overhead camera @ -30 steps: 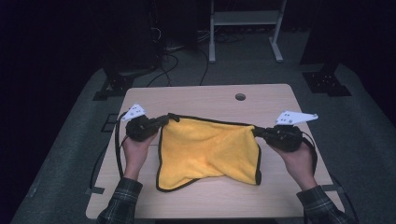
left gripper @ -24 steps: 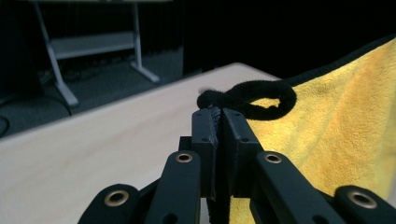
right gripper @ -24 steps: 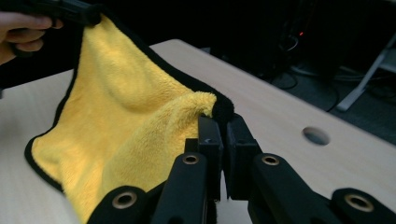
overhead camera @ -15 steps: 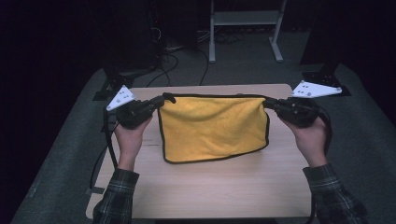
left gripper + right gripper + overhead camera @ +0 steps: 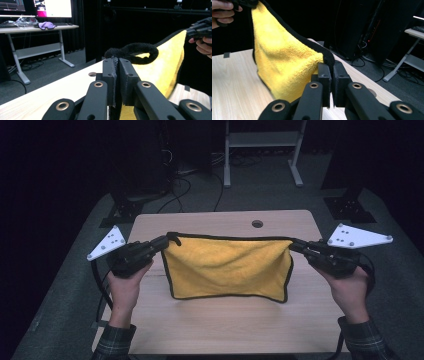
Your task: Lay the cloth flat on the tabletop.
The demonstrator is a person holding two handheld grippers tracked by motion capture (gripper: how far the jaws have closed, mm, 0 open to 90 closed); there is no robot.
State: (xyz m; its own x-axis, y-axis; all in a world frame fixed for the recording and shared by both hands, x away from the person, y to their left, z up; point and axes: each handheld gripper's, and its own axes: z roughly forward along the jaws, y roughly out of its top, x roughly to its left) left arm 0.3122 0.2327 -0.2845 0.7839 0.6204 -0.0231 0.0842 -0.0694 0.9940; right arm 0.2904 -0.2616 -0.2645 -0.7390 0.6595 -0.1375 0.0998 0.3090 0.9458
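Left gripper (image 5: 161, 243), left of centre in the high view: jaws pressed together on the upper left corner of the cloth, a black hanging loop (image 5: 132, 51) curling just above the pads in the left gripper view.

Yellow microfibre cloth (image 5: 227, 266), black-edged, centre of the high view: held up by its two top corners over the wooden table (image 5: 280, 220). Long axis runs left to right across the frame; top hem stretched nearly straight between the grippers, body hanging down toward the person, lower edge near the tabletop; contact cannot be told.

Right gripper (image 5: 296, 246), right of centre: jaws pinching the upper right corner; the right gripper view shows the hem (image 5: 312, 45) clamped between the pads.
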